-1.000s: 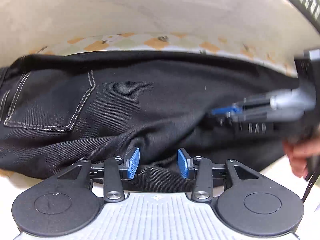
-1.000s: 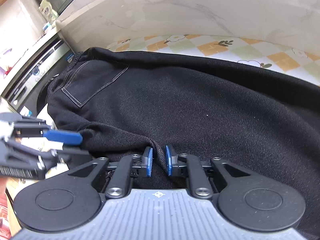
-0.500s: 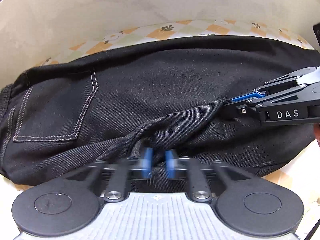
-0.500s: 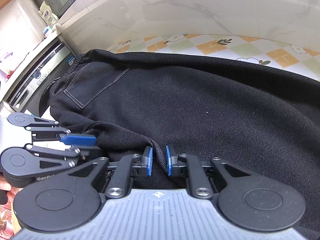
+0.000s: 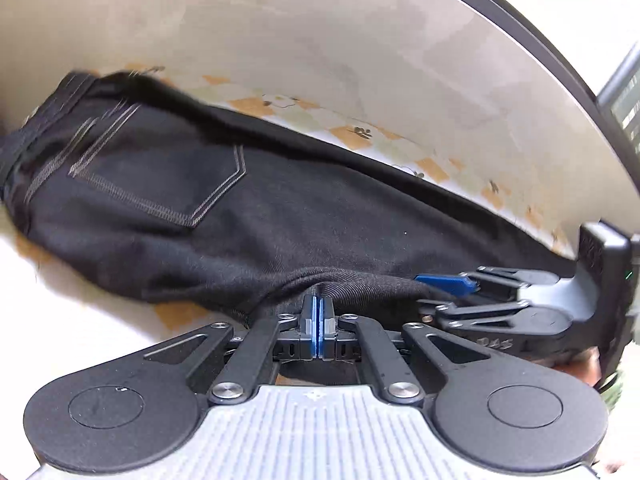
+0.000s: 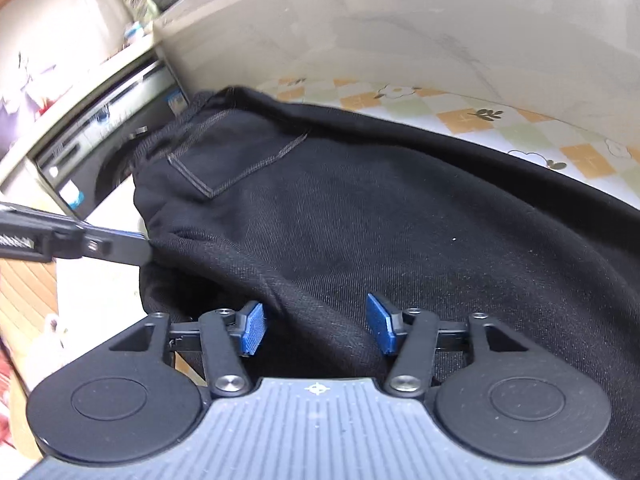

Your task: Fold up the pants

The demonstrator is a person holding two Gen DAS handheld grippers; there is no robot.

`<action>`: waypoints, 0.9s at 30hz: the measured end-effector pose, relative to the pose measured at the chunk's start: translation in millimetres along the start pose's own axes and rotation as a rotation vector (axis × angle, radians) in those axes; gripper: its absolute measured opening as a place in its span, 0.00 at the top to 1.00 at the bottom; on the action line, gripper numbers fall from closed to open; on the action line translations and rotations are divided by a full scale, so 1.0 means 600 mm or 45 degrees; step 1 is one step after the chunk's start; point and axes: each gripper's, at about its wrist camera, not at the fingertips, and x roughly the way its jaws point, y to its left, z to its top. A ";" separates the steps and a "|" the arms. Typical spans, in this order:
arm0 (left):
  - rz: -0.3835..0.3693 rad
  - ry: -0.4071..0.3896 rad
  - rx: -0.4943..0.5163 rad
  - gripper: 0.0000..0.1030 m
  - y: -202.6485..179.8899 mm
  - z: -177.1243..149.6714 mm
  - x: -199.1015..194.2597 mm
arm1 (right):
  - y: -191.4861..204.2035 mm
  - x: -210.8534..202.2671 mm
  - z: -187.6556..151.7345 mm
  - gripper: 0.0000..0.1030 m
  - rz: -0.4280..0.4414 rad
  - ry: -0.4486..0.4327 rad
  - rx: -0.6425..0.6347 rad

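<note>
Room: I see the wall (image 5: pixel 320 40) close behind the pants (image 5: pixel 320 220).
Pants: lie along it, waistband left.
Left gripper (image 5: pixel 317 312): pinching a fold.
Right gripper (image 6: pixel 316 328): opening, fabric between its jaws.

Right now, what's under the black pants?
A checkered cloth with orange and green squares and flowers shows past the far edge of the pants and at the near edge by the left claw. Whatever lies beneath the pants' middle is covered.

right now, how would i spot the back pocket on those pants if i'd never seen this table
Find the checked tablecloth with orange squares and flowers; black pants lie across it. Follow them to the waistband end nearest the washing machine. The back pocket is the flat patch there, outlined in pale stitching, the only light lines on the black cloth.
</note>
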 end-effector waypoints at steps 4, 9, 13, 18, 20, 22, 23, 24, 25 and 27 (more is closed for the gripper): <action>0.001 -0.042 -0.081 0.99 0.014 -0.008 -0.020 | 0.002 -0.003 0.002 0.84 0.021 -0.034 0.055; 0.056 -0.018 -0.042 0.92 -0.003 -0.024 -0.017 | -0.006 -0.010 0.003 0.87 0.028 -0.068 0.131; 0.109 0.022 0.091 0.86 -0.039 -0.029 0.027 | -0.008 -0.017 0.002 0.88 0.037 -0.084 0.163; 0.296 0.019 0.332 0.86 -0.091 -0.035 0.077 | -0.011 -0.024 -0.002 0.88 0.049 -0.093 0.178; 0.372 0.013 0.405 0.86 -0.105 -0.035 0.090 | -0.012 -0.026 -0.003 0.89 0.051 -0.098 0.189; 0.406 0.020 0.450 0.86 -0.115 -0.037 0.099 | -0.011 -0.026 -0.002 0.89 0.054 -0.103 0.193; 0.422 0.024 0.471 0.86 -0.118 -0.037 0.103 | -0.011 -0.027 -0.001 0.89 0.054 -0.105 0.191; 0.436 0.027 0.488 0.86 -0.121 -0.038 0.107 | -0.010 -0.027 -0.001 0.89 0.054 -0.107 0.189; 0.441 0.031 0.500 0.86 -0.122 -0.038 0.113 | -0.011 -0.028 -0.001 0.89 0.055 -0.109 0.189; 0.406 0.045 0.492 0.98 -0.120 -0.037 0.116 | -0.010 -0.029 -0.001 0.89 0.050 -0.110 0.190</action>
